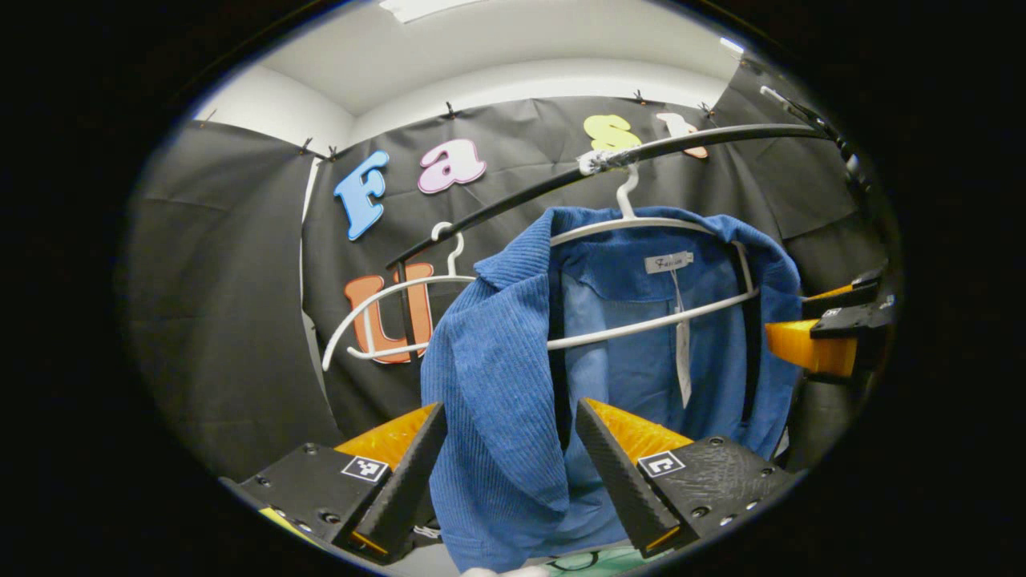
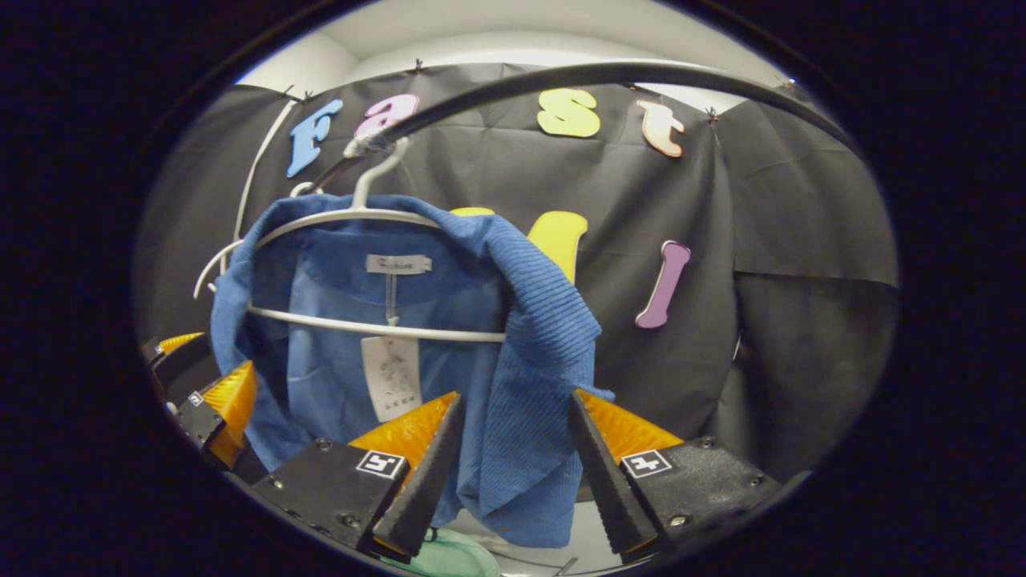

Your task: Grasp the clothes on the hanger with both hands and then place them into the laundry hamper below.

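Note:
A blue corduroy jacket [image 1: 497, 385] hangs on a white hanger [image 1: 641, 228] from a black rail [image 1: 513, 200]. My left gripper [image 1: 510, 405] stands open, its fingers on either side of the jacket's one front panel, not pressing it. In the right gripper view the same jacket [image 2: 529, 361] hangs on its hanger [image 2: 353, 216]. There my right gripper [image 2: 515, 394] is open too, with the other front panel hanging between its fingers. The right gripper [image 1: 817, 336] also appears at the far right of the left gripper view. The left gripper [image 2: 212, 401] appears at the left edge of the right gripper view.
An empty white hanger [image 1: 385, 312] hangs on the rail to the jacket's left. A white tag [image 2: 390, 377] dangles inside the jacket's collar. Something pale green [image 2: 449, 557] lies below the jacket; I cannot tell what it is. Black cloth walls close the booth behind.

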Demonstrator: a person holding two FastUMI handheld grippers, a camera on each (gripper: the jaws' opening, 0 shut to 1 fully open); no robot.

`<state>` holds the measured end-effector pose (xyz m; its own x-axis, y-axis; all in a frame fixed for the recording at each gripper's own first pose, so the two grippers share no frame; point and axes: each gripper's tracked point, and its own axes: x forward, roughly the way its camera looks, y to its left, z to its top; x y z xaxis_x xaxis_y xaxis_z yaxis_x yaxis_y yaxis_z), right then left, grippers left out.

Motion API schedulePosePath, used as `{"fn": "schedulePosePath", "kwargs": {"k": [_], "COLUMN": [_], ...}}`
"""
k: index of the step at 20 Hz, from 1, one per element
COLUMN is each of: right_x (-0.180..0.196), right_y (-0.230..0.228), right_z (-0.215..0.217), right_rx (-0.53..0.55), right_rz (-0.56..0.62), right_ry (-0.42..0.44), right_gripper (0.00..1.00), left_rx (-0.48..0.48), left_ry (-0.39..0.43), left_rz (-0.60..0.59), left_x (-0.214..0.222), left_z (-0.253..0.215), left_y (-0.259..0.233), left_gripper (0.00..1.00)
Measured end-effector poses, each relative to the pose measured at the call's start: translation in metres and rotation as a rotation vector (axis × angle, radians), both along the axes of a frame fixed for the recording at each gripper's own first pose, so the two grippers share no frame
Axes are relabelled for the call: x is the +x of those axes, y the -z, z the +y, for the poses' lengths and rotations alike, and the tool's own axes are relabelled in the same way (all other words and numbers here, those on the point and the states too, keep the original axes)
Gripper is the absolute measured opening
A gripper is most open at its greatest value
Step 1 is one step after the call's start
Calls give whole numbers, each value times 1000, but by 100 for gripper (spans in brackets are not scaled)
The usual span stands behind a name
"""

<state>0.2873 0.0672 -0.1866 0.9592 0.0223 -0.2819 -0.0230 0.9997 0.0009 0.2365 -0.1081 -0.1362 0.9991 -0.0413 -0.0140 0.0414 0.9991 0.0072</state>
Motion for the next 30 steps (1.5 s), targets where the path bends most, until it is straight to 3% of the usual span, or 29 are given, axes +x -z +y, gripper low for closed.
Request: {"fn": "schedulePosePath", "kwargs": {"k": [5,6,9,13,15,16,20,23,26,30], "right_x": [33,36,37,40,43,44,43,41,39,35], "right_y": [6,8,12,19,19,19,19,19,18,13], "right_z": [-2,1,1,1,-5,-8,-11,-11,-10,-10], "right_rx": [-45,-55,-68,-77,-86,-81,-40,-54,-56,-68], "right_rz": [0,-1,-3,17,8,5,-18,-24,-23,-49], "right_ry": [14,16,15,7,31,47,72,50,34,-7], "right_gripper": [84,84,80,72,62,51,18,12,11,8], "left_rx": [39,38,15,-24,-16,-17,12,11,-26,-31], "left_ry": [-37,-40,-48,-47,-82,-76,-62,-53,-57,-60], "left_rz": [24,35,90,142,147,161,146,120,136,113], "left_x": [33,38,45,47,51,53,48,37,41,37], "left_z": [-1,-3,-7,-11,-1,-1,3,4,10,21], "left_y": [8,11,24,32,36,39,35,24,22,10], "left_gripper": [97,93,68,65,43,31,29,29,9,5]}}
